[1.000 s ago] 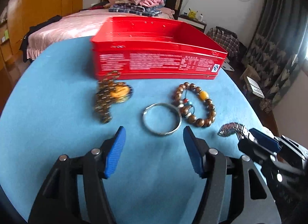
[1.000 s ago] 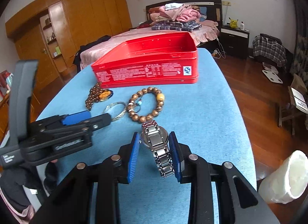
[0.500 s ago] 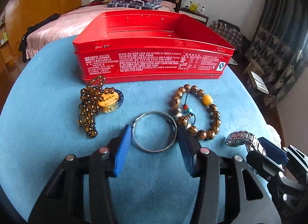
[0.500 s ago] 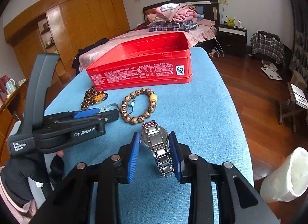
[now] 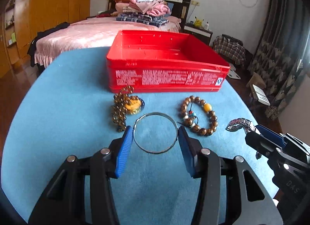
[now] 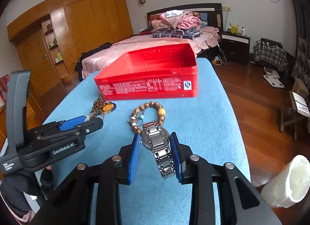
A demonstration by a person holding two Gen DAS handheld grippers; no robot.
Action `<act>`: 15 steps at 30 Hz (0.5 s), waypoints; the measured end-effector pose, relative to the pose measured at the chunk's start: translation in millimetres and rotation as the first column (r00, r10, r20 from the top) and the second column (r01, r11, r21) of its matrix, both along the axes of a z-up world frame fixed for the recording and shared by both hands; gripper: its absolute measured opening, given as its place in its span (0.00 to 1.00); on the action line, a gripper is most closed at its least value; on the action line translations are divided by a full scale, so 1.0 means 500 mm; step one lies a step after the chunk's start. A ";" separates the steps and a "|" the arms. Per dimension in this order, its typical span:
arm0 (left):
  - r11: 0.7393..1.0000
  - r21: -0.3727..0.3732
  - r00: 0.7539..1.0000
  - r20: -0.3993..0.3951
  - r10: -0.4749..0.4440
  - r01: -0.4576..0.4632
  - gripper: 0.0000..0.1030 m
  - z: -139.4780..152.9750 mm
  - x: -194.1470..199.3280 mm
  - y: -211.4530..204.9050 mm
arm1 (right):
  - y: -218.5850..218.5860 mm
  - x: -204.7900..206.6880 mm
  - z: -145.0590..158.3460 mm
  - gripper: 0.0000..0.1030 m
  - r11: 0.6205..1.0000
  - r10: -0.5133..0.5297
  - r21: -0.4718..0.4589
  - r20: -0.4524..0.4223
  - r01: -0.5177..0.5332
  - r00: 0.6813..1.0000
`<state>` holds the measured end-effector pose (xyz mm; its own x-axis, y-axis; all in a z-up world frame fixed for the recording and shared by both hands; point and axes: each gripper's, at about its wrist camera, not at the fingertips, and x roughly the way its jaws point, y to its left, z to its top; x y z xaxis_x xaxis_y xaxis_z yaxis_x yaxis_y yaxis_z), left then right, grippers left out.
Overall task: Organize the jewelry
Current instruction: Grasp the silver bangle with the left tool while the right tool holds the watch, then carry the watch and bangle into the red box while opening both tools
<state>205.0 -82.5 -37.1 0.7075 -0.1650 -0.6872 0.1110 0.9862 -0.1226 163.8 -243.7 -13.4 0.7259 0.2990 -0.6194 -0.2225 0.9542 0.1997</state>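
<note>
An open red tin box (image 5: 166, 77) stands at the back of the blue table; it also shows in the right wrist view (image 6: 149, 87). In front of it lie a brown bead necklace with an amber pendant (image 5: 126, 106), a silver bangle (image 5: 155, 133) and a wooden bead bracelet (image 5: 199, 115). My left gripper (image 5: 155, 137) has its blue pads touching both sides of the bangle. My right gripper (image 6: 155, 147) is shut on a steel watch (image 6: 158, 141) and holds it above the table, near the bracelet (image 6: 149, 112).
The blue table (image 5: 58, 108) drops off to wooden floor on the right (image 6: 251, 99). A white lumpy object (image 6: 286, 182) sits by the right edge. A bed (image 5: 93, 33) stands behind the table.
My left gripper has moved forward and closed until its pads are around the bangle. My right gripper with the watch has risen a little and the box looks closer.
</note>
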 end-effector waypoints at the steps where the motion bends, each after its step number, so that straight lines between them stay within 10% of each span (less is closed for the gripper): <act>1: 1.000 -0.003 1.000 0.006 0.001 -0.001 0.45 0.006 -0.001 0.002 | 0.003 0.002 0.006 0.30 1.000 0.002 -0.003 0.004 -0.002 1.000; 15: 0.999 -0.027 0.995 0.091 0.025 -0.023 0.45 0.078 0.031 0.026 | 0.020 0.083 0.095 0.30 1.000 -0.006 0.012 0.077 0.005 0.997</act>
<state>220.3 -69.7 2.0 0.7713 -0.1638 -0.6151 0.0991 0.9854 -0.1382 205.2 -233.9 34.3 0.7731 0.3017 -0.5579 -0.2322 0.9532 0.1937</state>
